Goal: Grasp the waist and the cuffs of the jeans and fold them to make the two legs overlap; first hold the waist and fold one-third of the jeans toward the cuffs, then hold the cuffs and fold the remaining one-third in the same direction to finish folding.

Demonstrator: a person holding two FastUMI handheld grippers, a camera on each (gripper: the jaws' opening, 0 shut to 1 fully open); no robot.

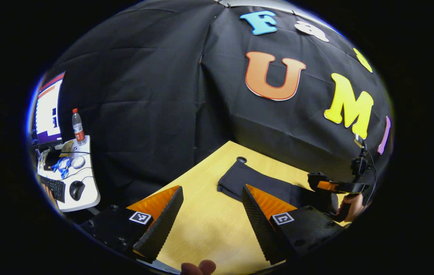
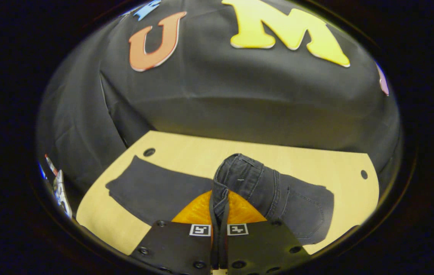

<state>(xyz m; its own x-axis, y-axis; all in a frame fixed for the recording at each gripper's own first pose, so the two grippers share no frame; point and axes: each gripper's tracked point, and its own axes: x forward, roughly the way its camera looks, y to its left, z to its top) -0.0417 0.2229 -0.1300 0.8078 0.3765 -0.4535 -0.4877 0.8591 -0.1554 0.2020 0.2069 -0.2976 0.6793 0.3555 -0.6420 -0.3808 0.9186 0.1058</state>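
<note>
Dark jeans [image 2: 155, 191] lie lengthwise on the wooden table [image 2: 316, 160], legs overlapped. My right gripper [image 2: 220, 198] is shut on the waist [image 2: 239, 175], which is lifted and curled over toward the legs. The seat and back pocket [image 2: 304, 210] rest on the table to the right. In the left gripper view the cuff end of the jeans [image 1: 239, 179] lies flat just right of my left gripper [image 1: 212, 187], which stands open above the bare table [image 1: 205, 221] with nothing between its fingers. Farther right in that view, a hand [image 1: 350, 206] holds the right gripper [image 1: 331, 186].
A white side desk [image 1: 83, 191] at the left carries a monitor [image 1: 48, 107], a bottle [image 1: 78, 128], a keyboard [image 1: 54, 187] and a mouse [image 1: 76, 189]. Cable holes [image 2: 149, 152] mark the table's far corners. The black cloth wall stands close behind the table.
</note>
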